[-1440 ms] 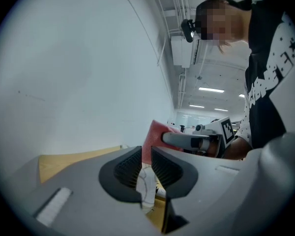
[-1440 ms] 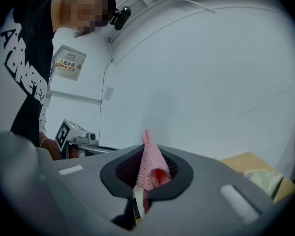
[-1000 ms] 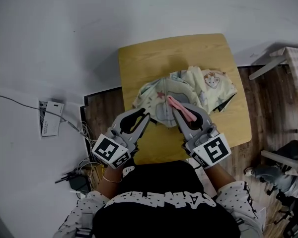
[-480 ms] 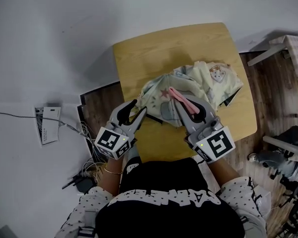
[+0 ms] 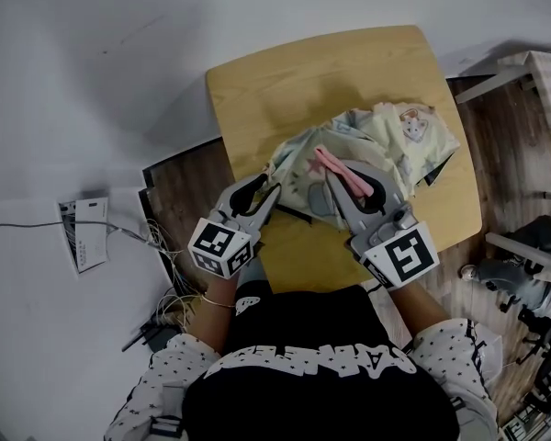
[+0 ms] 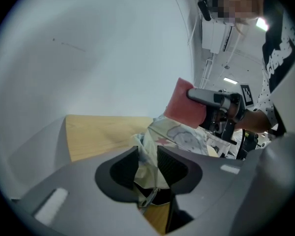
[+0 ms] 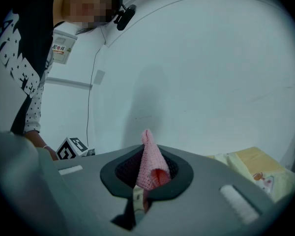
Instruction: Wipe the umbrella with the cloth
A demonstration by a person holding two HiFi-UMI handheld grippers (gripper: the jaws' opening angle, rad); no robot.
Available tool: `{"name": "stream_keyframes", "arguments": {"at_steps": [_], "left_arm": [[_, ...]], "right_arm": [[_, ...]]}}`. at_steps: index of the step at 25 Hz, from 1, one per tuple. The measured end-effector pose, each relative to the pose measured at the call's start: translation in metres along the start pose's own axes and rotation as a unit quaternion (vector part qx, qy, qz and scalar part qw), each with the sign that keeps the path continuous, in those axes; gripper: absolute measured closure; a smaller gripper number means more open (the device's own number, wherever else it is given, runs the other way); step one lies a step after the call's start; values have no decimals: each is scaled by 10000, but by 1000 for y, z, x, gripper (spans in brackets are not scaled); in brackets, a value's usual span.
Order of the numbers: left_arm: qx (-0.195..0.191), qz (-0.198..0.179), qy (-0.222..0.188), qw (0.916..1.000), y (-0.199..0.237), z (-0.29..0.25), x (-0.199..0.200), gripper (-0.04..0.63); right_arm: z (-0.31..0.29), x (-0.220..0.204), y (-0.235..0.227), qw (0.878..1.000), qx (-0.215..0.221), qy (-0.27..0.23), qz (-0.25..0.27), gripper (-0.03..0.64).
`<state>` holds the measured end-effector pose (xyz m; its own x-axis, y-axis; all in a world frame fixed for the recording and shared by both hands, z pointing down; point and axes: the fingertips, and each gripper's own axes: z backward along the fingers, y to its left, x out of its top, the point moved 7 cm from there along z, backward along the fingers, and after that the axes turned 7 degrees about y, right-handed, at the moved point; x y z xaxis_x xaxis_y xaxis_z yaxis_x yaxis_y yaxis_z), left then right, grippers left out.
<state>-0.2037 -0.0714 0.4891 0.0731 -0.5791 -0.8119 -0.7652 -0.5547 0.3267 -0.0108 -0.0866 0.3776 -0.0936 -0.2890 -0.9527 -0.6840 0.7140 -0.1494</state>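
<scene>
A crumpled cream umbrella (image 5: 386, 141) with cartoon prints lies on the small wooden table (image 5: 285, 81). My left gripper (image 5: 264, 189) is at the umbrella's near left edge. In the left gripper view a fold of the umbrella fabric (image 6: 146, 154) fills the gap of the left gripper (image 6: 146, 157), whose jaws have just been closing on it. My right gripper (image 5: 354, 184) hovers over the umbrella's middle, shut on a pink cloth (image 5: 335, 165). The cloth (image 7: 150, 163) sticks up from the right gripper (image 7: 148, 170). It also shows as a pink cloth (image 6: 184, 107) from the left.
The table stands against a pale wall, with wooden floor at both sides. Tangled cables (image 5: 156, 246) and a paper tag (image 5: 78, 237) lie to the left. A pale piece of furniture (image 5: 533, 81) stands at the right. The far half of the tabletop holds nothing.
My left gripper has moved forward to the umbrella's edge and now has fabric between its jaws. The right gripper has shifted slightly with the pink cloth still in it.
</scene>
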Motion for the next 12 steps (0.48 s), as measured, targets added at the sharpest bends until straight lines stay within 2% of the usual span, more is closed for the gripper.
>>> {"name": "stream_keyframes", "arguments": {"at_steps": [3,5,12], "left_arm": [[17,170,-26,9998,4,-1,-3,517],[37,300,-63,9995,6,0,-3,584],[-129,355,-203,9991,2,11,7,591]], "right_arm": [[-10,-2,-3,9997,-11,144,190,584],[-17,-5,-4,9990,-5,298,321,584],[-40,-20,2,9945,20,685,795,584]]}}
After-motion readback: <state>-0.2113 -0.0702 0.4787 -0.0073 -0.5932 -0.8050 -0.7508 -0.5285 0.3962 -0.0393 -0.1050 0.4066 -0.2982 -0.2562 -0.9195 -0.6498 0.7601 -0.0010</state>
